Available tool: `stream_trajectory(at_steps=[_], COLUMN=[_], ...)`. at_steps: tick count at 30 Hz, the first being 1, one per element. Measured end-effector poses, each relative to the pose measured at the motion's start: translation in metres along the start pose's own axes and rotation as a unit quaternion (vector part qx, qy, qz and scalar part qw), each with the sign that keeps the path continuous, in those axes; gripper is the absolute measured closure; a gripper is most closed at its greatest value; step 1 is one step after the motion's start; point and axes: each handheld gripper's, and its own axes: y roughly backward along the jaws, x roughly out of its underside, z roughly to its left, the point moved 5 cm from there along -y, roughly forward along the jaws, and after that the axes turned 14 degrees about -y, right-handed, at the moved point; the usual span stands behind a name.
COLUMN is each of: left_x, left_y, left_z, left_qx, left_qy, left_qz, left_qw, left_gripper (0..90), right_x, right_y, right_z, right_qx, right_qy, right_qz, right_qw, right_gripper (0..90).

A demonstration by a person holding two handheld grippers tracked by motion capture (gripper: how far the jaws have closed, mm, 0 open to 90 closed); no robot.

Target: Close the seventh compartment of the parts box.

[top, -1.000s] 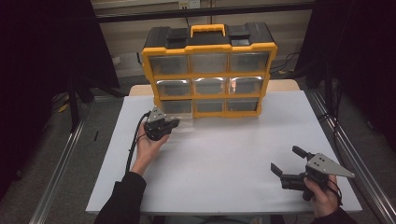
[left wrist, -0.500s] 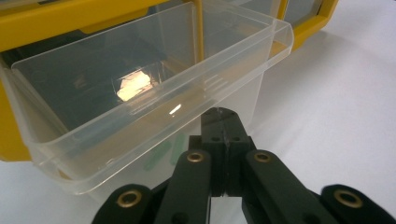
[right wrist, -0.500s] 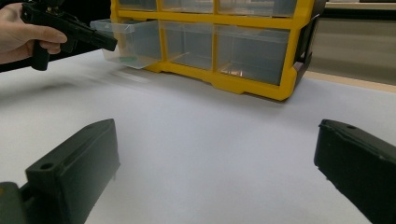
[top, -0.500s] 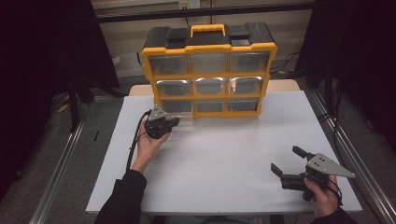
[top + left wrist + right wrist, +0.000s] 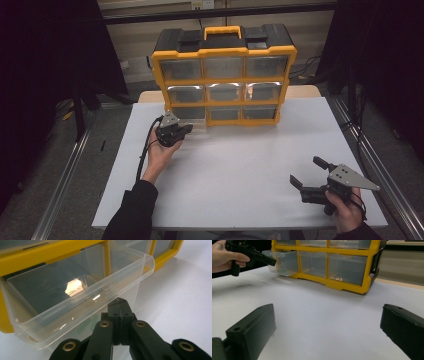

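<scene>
Both tongs sit low over the white tabletop (image 5: 235, 170), well apart from each other. Nearest the person, the right gripper (image 5: 312, 176) is held in the right hand (image 5: 345, 210) at the near right corner of the table, its two black jaws spread wide with nothing between them; in the right gripper view bare white surface lies ahead of it, and no object stands between it and the cabinet.

Farther forward and off to that gripper's left, the left gripper (image 5: 186, 128) rests in the upturned left hand (image 5: 159, 152), its black cable (image 5: 145, 152) trailing back toward the person's dark sleeve (image 5: 131, 212). In the left gripper view its jaws are pressed together, their tips at the front lip of the clear plastic drawer (image 5: 82, 292), seemingly pinching the lip's lower edge. That drawer is the bottom-left one, pulled partway out of its slot toward the gripper. A small green item inside, low against the front wall, is too blurred to identify.

Just beyond stands the yellow-and-black plastic organiser cabinet (image 5: 224, 50) with nine clear drawers in three rows; the other eight sit flush. Behind the cabinet, cables and a dark backdrop close off the scene.
</scene>
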Motion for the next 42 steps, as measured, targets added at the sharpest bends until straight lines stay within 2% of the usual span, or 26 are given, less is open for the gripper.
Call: stream_trajectory(at_steps=[4,6,12,14,16,21,24,30,42], left_x=[0.000,0.000,-0.001,-0.003,-0.005,-0.006,-0.005,-0.004,-0.005], left_y=[-0.001,-0.002,-0.003,-0.004,-0.003,-0.007,-0.007,-0.011,-0.016], left_z=[0.002,0.002,0.004,0.003,0.004,0.006,0.008,0.012,0.017], left_qx=[0.000,0.000,-0.002,-0.006,-0.007,-0.005,-0.010,-0.008,-0.015], left_qy=[-0.007,-0.001,-0.001,-0.015,-0.016,-0.011,-0.012,-0.004,0.000], left_qz=[0.004,0.002,0.007,0.008,0.012,0.007,0.015,0.016,0.016], left_qw=[1.0000,1.0000,1.0000,0.9998,0.9998,0.9999,0.9998,0.9998,0.9998], left_gripper=[90.0,90.0,90.0,90.0,90.0,90.0,90.0,90.0,90.0], right_x=[0.000,0.000,0.000,0.000,0.000,0.000,0.000,0.000,0.000], right_y=[-0.001,-0.001,0.000,0.000,-0.001,-0.001,0.000,-0.001,-0.001], right_z=[0.000,0.000,0.000,0.000,0.000,0.000,0.000,0.000,-0.001], right_qx=[-0.001,-0.001,-0.001,-0.001,-0.001,-0.001,0.000,0.000,-0.001], right_qy=[-0.001,-0.001,0.001,0.001,0.000,-0.001,-0.002,-0.002,-0.003], right_qz=[-0.001,-0.001,0.000,0.001,-0.001,-0.001,-0.001,-0.001,-0.001], right_qw=[1.0000,1.0000,1.0000,1.0000,1.0000,1.0000,1.0000,1.0000,1.0000], right_gripper=[0.0,0.0,0.0,0.0,0.0,0.0,0.0,0.0,0.0])
